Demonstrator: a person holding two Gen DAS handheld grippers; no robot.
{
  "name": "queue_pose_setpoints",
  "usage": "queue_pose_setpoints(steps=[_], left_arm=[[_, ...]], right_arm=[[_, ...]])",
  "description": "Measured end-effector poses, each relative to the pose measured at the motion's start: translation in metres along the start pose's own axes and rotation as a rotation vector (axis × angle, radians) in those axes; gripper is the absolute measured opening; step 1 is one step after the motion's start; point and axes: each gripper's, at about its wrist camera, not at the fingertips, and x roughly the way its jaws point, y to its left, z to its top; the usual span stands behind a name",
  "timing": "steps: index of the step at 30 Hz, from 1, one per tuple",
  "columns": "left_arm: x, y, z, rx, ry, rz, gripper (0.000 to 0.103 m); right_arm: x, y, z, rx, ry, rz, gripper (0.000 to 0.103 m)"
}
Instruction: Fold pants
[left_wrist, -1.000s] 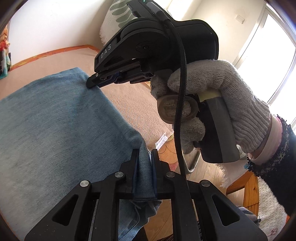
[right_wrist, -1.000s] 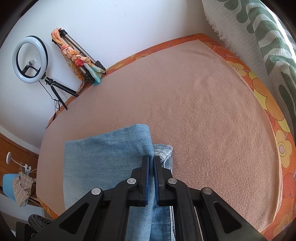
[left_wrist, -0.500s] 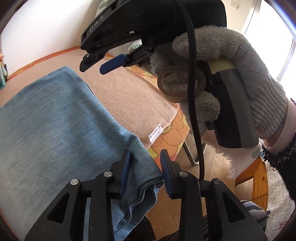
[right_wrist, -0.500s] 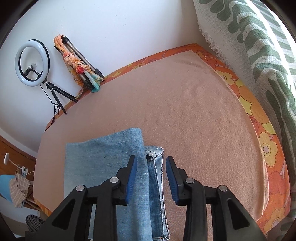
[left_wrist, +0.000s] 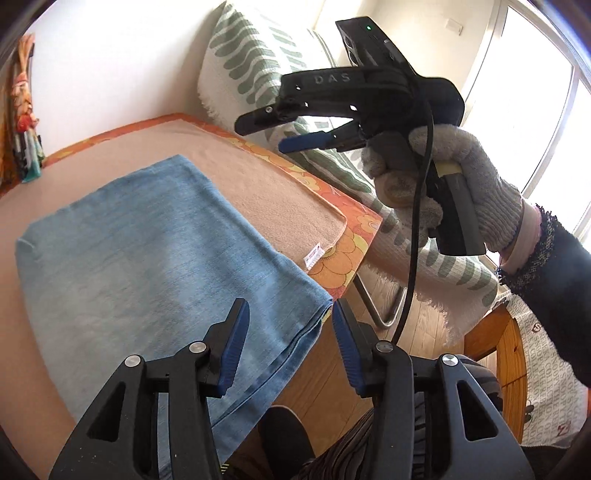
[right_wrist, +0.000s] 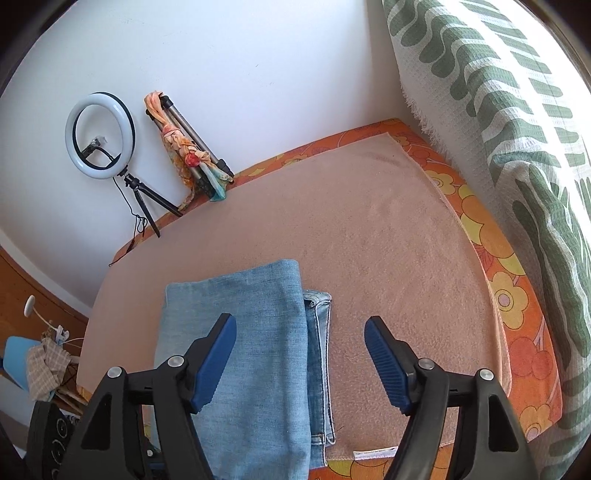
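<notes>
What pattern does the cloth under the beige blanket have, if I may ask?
Orange cloth with yellow flowers; right wrist view shows it best.

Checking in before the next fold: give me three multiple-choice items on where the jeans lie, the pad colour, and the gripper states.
1. The folded jeans lie on:
A. the beige blanket
B. the wooden floor
C. the green-patterned cushion

2. The pads of the right gripper are:
A. red
B. blue
C. white

3. The left gripper is:
A. clamped on the denim
B. open, holding nothing
C. shut with nothing in it

Answers: 1 A, the denim rests flat on the blanket. 2 B, both ribbed pads show blue. 3 B, its jaws are opening above the jeans' corner, pads clear of the cloth.
</notes>
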Motion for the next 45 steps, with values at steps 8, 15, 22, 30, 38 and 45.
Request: queue_pose_setpoints(steps=[8,15,22,30,38,45], left_arm=[[-0.047,0.094,-0.03,-0.236,-0.021,0.064,0.052],[-0.053,0.159,-0.039,-0.422,-0.004,0.089,0.053],[-0.04,0.185,-0.038,-0.54,0.018,0.018,0.053],[-0.032,0.194,-0.041,-0.572,0.03,-0.008,0.053],[-0.023,0.207,-0.043,-0.628,0.02,-0.029,0.053],[-0.018,0.206,-0.04,-0.618,-0.003,-0.036,0.053]], right_arm=[[0.033,-0.01,-0.035,0.002,0.091,0.106,0.085],[0.061,-0.024,-0.048,0.041,0.136,0.178,0.085],[0.076,-0.033,-0.048,0.067,0.157,0.273,0.085],[0.088,-0.05,-0.047,0.117,0.158,0.379,0.086],[0.102,-0.027,-0.043,0.029,0.187,0.449,0.086],[0.108,-0.015,-0.044,-0.015,0.183,0.476,0.086]])
